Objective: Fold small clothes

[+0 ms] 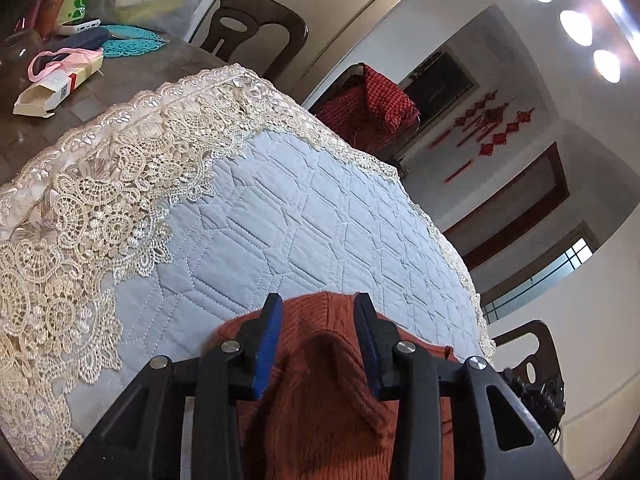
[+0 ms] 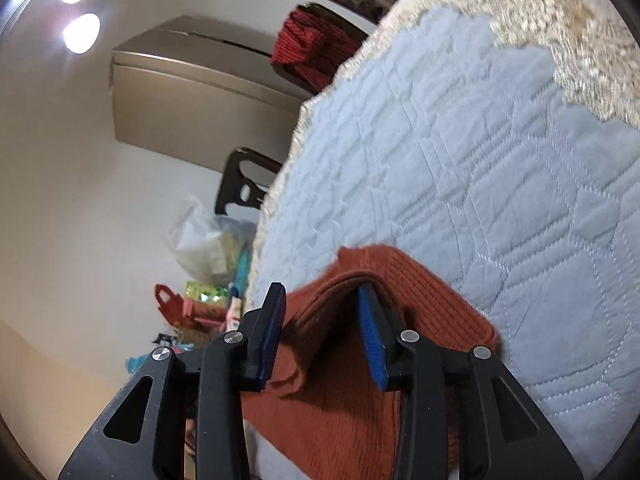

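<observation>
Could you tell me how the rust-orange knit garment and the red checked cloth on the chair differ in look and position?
The rust-orange knit garment is plain ribbed knit, while the red checked cloth carries a small check pattern. The garment lies on the quilted blue cover between the open fingers of the left tool; the checked cloth hangs over a chair back beyond the table. Both are reddish fabrics.

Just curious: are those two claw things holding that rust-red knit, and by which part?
Neither. Left gripper and right gripper stand open astride the knit garment; pads aren't pressing.
</observation>
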Available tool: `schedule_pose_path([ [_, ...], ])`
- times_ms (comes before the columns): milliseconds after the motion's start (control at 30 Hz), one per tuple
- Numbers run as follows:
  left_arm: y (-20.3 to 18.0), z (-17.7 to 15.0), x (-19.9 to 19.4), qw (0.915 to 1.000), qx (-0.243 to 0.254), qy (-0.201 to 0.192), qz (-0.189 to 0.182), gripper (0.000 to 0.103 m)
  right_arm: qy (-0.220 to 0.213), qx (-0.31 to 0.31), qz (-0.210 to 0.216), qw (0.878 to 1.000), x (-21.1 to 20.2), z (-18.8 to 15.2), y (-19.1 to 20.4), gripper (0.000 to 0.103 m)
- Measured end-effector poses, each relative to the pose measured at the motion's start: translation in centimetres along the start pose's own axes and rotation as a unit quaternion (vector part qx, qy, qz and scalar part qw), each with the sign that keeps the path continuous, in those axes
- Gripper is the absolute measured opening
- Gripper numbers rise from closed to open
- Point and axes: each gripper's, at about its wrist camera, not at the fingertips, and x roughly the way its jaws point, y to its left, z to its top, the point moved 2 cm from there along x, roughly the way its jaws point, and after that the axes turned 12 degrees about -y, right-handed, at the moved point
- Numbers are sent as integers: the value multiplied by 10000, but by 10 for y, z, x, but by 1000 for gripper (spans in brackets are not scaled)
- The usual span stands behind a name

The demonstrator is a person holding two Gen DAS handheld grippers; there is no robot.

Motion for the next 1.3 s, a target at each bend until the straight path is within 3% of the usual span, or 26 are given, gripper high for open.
schedule_pose_path([
  [267,-17,-14,-14,9993,205,188,-242,39,-159,-174,94,9997,-4,1,11,38],
  [333,-21,-20,-6,9978,107,468,-457,51,-169,-175,132,9996,-2,3,12,38],
  [433,-34,-24,18,9936,183,879,-682,53,-76,-206,117,9997,7,4,13,38],
  [600,-35,-1,23,9972,-22,298,-692,53,-217,-172,131,9995,7,8,11,38],
  [700,-36,0,10,9979,176,87,-624,53,-329,-265,101,9991,-8,8,11,38],
  [867,-28,-21,-7,9977,488,207,-415,53,-266,-811,-130,9963,-31,-18,17,38],
  [933,-26,-34,-14,9968,639,291,-373,53,-97,-1226,-199,9922,-35,-39,27,38],
  [1067,-29,-63,-19,9916,1168,450,-313,53,188,-2233,-581,9728,-40,-82,40,38],
  [1133,-30,-74,-19,9876,1505,418,-175,53,224,-2434,-886,9656,-40,-89,32,38],
  [1200,-35,-75,-25,9855,1636,425,-107,53,149,-2448,-1116,9630,-43,-87,22,22],
  [1300,-36,-73,-38,9856,1643,373,-130,53,26,-2588,-1287,9573,-52,-85,29,22],
])
